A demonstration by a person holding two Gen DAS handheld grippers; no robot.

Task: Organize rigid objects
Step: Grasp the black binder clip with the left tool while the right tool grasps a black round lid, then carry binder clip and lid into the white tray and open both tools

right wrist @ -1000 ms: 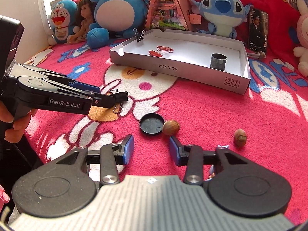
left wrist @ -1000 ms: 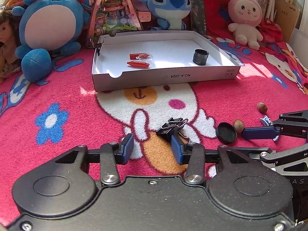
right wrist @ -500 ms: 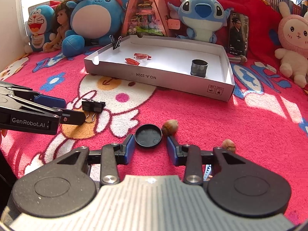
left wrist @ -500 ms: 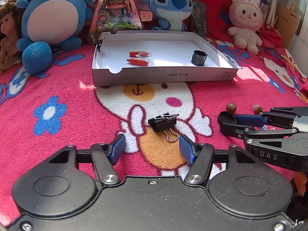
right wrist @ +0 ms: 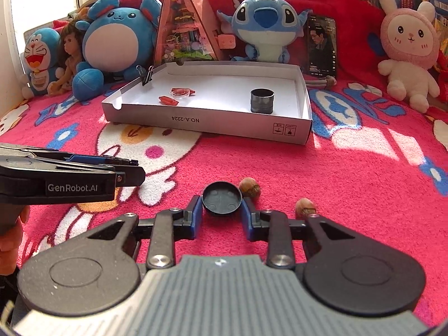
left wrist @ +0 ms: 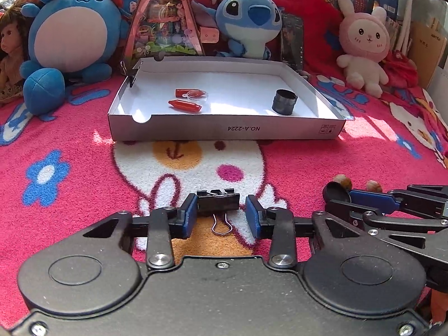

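Note:
A black binder clip (left wrist: 218, 201) lies on the pink blanket between the open fingers of my left gripper (left wrist: 221, 214); the left pad is at its side, the right pad stands apart. A black round lid (right wrist: 221, 197) lies between the open fingers of my right gripper (right wrist: 221, 217), close to both pads. Two nuts (right wrist: 249, 187) (right wrist: 305, 206) lie just right of the lid. The white cardboard tray (left wrist: 224, 128) holds two red pieces (left wrist: 185, 105) and a dark ring (left wrist: 285, 102).
Plush toys (left wrist: 70, 36), a doll and a triangular box (left wrist: 165, 19) line the back behind the tray. A binder clip (right wrist: 147, 75) sits on the tray's far left corner. A phone (right wrist: 321, 47) leans at the back right.
Both grippers moved forward: the left one now straddles the binder clip, the right one now straddles the black lid. Both are still open.

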